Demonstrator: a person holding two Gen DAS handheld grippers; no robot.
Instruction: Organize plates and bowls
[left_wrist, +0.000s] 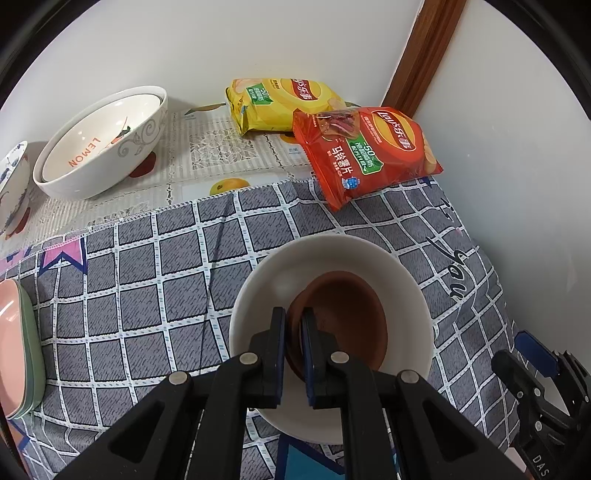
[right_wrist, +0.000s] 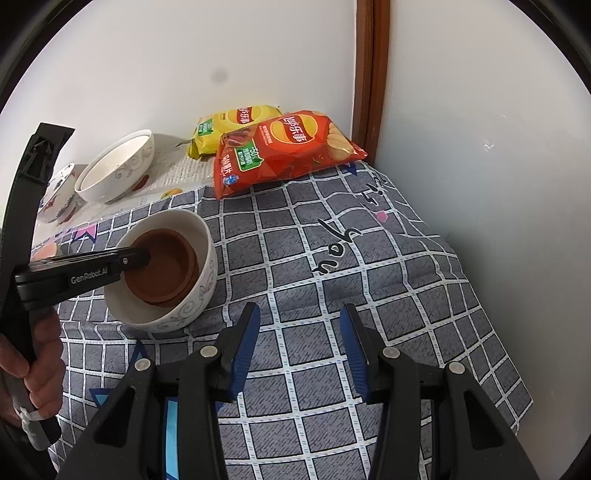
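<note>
Left gripper (left_wrist: 293, 325) fingers were clamped on brown dish (left_wrist: 343, 321) rim inside white bowl (left_wrist: 258, 295) — release once seated flat; right gripper (right_wrist: 300, 325) half-open, empty

"LEMON" runs in orange letters inside the big white bowl (left_wrist: 99, 142), far left beyond the left gripper (left_wrist: 294, 321). The red crisp bag (left_wrist: 369, 155) ahead and right of that gripper bears the Lay's logo with Chinese characters and a green patch reading "-50"; the yellow crisp bag (left_wrist: 280, 105) behind it shows the same. "GenRobot.AI" stands on the left gripper's side in the right wrist view. The grey checked cloth (right_wrist: 369, 258) carries cursive letters, seemingly "you", ahead of the right gripper (right_wrist: 301, 328).
</note>
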